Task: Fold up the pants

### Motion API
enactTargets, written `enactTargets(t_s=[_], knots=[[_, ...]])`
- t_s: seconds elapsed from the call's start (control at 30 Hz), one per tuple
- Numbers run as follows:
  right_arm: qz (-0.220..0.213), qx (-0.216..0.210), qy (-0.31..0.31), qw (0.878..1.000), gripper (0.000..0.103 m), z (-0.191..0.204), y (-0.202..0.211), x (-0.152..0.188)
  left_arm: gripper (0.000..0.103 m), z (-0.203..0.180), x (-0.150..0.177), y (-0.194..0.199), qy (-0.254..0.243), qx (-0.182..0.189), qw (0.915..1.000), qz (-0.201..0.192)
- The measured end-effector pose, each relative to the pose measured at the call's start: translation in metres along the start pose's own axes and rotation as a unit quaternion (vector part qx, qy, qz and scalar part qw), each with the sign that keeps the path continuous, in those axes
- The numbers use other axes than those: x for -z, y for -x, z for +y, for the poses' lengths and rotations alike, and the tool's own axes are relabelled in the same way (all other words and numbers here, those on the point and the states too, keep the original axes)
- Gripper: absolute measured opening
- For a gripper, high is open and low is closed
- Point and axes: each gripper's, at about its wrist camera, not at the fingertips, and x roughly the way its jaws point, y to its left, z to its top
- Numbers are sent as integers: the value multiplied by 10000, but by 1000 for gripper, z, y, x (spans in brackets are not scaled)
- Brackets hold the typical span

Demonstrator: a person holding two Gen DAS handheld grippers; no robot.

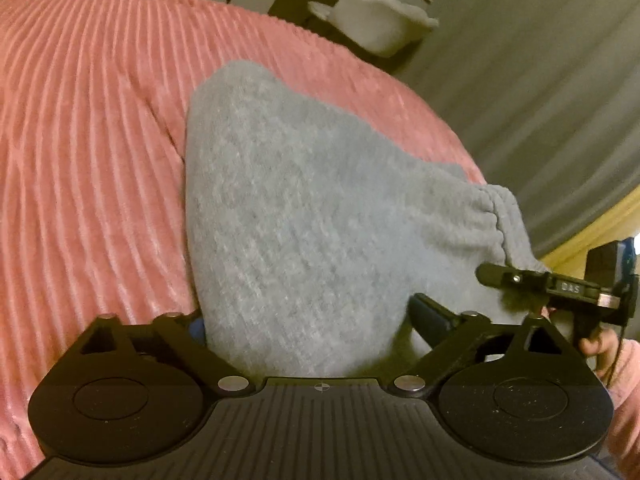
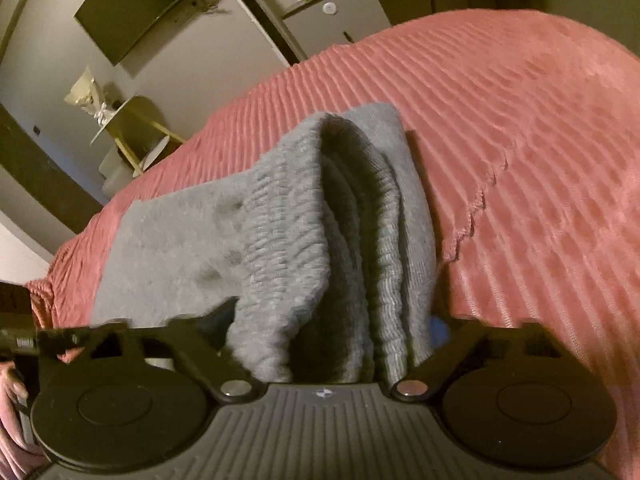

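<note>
While both claws straddle the near edge of the grey pants (image 1: 304,200), which lie in a partly folded stack on the pink ribbed bedspread (image 1: 88,140), the step in hand looks like taking hold of that edge for another fold. The left claw (image 1: 308,320) stands wide apart with cloth bunched between its fingers, and no pinch shows. The right claw (image 2: 332,328) has the stacked elastic waistband (image 2: 352,220) between its fingers; whether its pads press on the cloth I cannot tell, since the fabric hides them.

To do this well, I judge each claw should gather every layer at its corner before lifting, because the waistband shows several plies that could slip apart. Both should rise together and carry the edge evenly away from the claws, keeping it straight.

No container shows within reach of either claw.
</note>
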Motion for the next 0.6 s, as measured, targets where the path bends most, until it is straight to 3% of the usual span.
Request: enactTargets(t_s=[0.2, 0.3, 0.4, 0.43, 0.47, 0.5, 0.53, 0.6], knots=[[113, -671, -533, 9963, 79, -28, -16, -7, 102, 4, -12, -12, 55, 183, 9998, 49], [128, -995, -886, 9910, 93, -36, -27, -12, 103, 5, -25, -20, 244, 233, 9994, 20], [4, -1013, -1037, 9894, 92, -37, -30, -11, 103, 4, -31, -33, 362, 88, 9992, 107], [-26, -915, -1007, 9907, 86, -34, -29, -10, 103, -1, -32, -32, 306, -7, 9994, 147], [-43, -719, -927, 9931, 74, -30, -27, -7, 98, -6, -32, -30, 155, -87, 9997, 166], [-47, -469, -759, 9960, 69, -25, -24, -6, 87, -13, -31, -28, -72, -195, 9997, 159], [-59, -304, -553, 9980, 66, -18, -22, -4, 65, -19, -31, -24, -349, -324, 9988, 137], [-149, -98, -282, 9994, 63, -3, -17, -2, 51, -25, -32, -15, -547, -506, 9972, 104]])
